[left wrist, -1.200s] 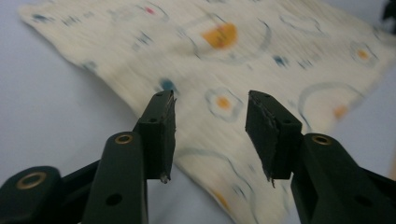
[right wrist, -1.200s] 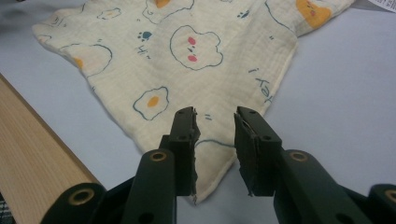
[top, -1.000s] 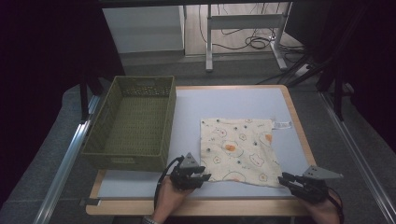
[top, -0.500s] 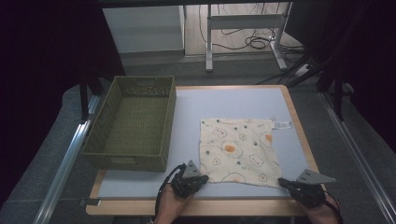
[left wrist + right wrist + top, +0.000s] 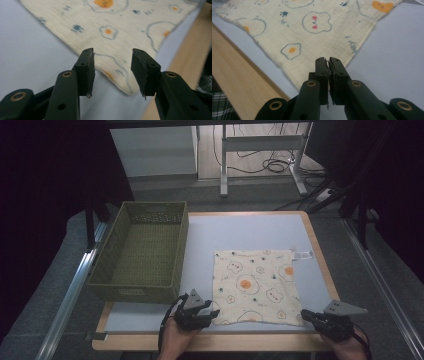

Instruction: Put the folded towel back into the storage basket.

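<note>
- High view: we saw a cream cloth (image 5: 256,286) printed with fried eggs and small bear faces lying flat on the pale blue table (image 5: 240,232), toward its near right part, with a small white tag at the far right corner.
- A green woven basket (image 5: 141,251) stood on the left side of the table, well apart from the cloth, and we saw nothing inside it.
- The left gripper (image 5: 212,312) sat at the near edge of the table, just beside the cloth's near left corner, held by a hand (image 5: 176,342) coming up from the bottom of the picture.
- The right gripper (image 5: 306,314) lay at the cloth's near right corner, with its grey three-cornered plate on top.
- Left gripper view: we found the left gripper (image 5: 113,71) with its jaws spread wide, nothing between them, and the cloth's (image 5: 117,27) corner lying on the table just beyond and below the gap.
- Right gripper view: the right gripper's (image 5: 328,65) jaws were pressed together, pads meeting along their length.
- The cloth's (image 5: 312,32) near corner ran down behind those jaws; we could not tell for sure whether any fabric was pinched between them, though none showed there.
- The wooden rim of the table ran along the left of that view.
</note>
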`<state>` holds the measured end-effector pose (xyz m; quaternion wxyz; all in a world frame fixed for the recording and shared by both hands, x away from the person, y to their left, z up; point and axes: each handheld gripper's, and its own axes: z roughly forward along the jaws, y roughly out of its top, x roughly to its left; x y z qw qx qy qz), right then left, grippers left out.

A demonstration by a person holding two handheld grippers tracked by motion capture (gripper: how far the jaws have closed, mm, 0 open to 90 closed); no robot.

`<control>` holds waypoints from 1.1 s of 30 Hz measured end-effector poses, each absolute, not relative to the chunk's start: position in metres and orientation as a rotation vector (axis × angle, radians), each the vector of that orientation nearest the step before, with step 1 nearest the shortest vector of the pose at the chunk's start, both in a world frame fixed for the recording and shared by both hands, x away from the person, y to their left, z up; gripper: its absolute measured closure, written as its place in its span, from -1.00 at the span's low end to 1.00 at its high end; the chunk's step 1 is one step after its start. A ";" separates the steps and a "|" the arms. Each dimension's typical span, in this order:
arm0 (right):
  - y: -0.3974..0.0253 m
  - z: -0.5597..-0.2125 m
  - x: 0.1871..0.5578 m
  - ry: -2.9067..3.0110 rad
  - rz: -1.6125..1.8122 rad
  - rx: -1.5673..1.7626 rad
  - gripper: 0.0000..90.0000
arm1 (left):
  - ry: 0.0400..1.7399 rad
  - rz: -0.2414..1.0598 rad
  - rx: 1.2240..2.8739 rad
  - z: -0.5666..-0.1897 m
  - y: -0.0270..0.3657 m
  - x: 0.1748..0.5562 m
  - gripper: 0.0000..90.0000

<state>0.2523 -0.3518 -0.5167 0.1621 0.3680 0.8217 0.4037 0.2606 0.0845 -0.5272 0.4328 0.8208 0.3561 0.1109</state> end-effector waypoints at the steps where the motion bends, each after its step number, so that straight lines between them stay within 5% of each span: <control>1: -0.352 -0.516 0.256 2.342 1.157 1.056 0.85 | 0.894 0.285 2.041 -0.527 0.084 0.266 0.15; 11: -0.350 -0.510 0.288 2.339 1.160 1.104 0.63 | 0.950 0.288 2.014 -0.525 0.070 0.312 0.12; 33: -0.343 -0.504 0.364 2.297 1.163 1.144 0.54 | 1.066 0.373 1.972 -0.519 0.062 0.389 0.26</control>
